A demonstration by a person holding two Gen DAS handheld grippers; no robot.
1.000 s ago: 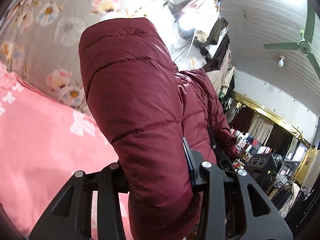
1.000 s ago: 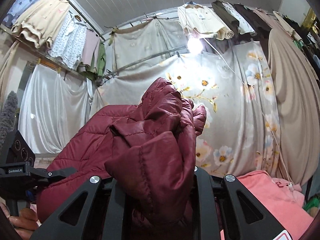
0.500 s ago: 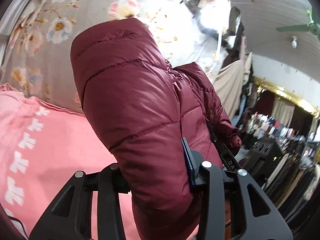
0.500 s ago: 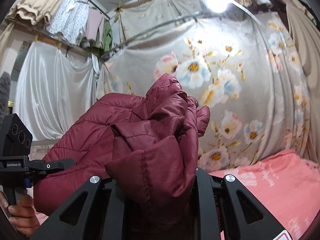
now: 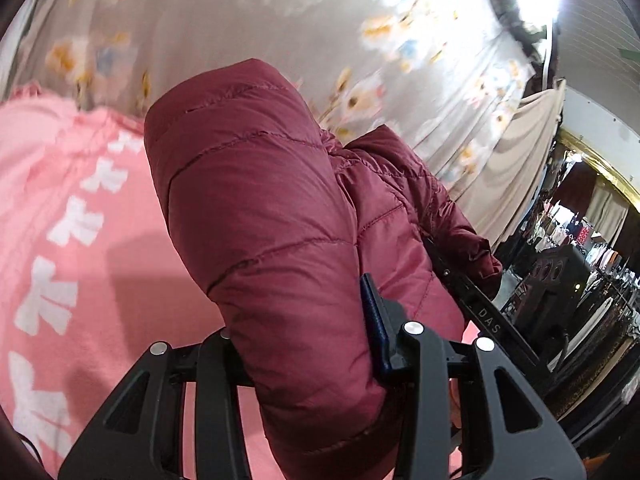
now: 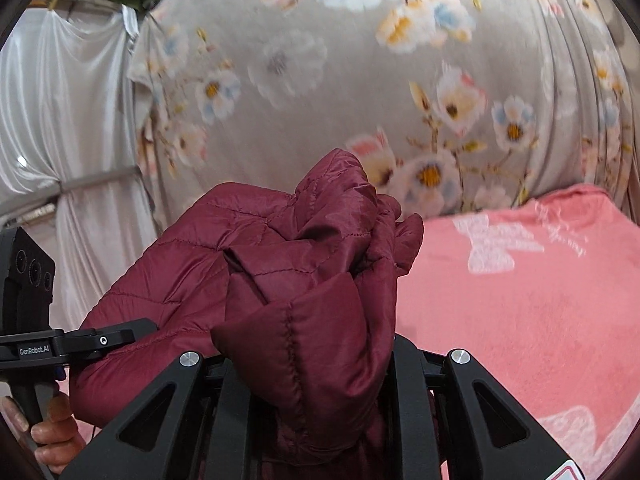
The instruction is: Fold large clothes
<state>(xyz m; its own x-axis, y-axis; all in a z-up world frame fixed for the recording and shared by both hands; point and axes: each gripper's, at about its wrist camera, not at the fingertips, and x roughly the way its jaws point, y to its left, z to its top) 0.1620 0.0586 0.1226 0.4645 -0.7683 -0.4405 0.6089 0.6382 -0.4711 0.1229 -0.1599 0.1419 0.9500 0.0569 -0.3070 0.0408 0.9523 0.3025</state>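
A dark red quilted puffer jacket [image 5: 272, 216] is held up between both grippers above a pink blanket [image 5: 80, 240]. My left gripper [image 5: 304, 344] is shut on a thick padded fold of it. My right gripper [image 6: 308, 360] is shut on a bunched fold of the same jacket [image 6: 304, 280]. In the right wrist view the left gripper [image 6: 80, 340] shows at the far left, clamped on the jacket's other side, with a hand on its handle. The jacket hides the fingertips of both grippers.
The pink blanket with white bow prints [image 6: 520, 300] covers the surface below. A grey floral curtain [image 6: 360, 80] hangs right behind it. White drapes [image 6: 60, 120] hang at the left. Shop racks and a black speaker [image 5: 556, 280] stand at the right.
Both grippers have tilted downward with the jacket: ceiling and hanging clothes have left view, and the pink blanket now fills more of both views. Both grips are unchanged.
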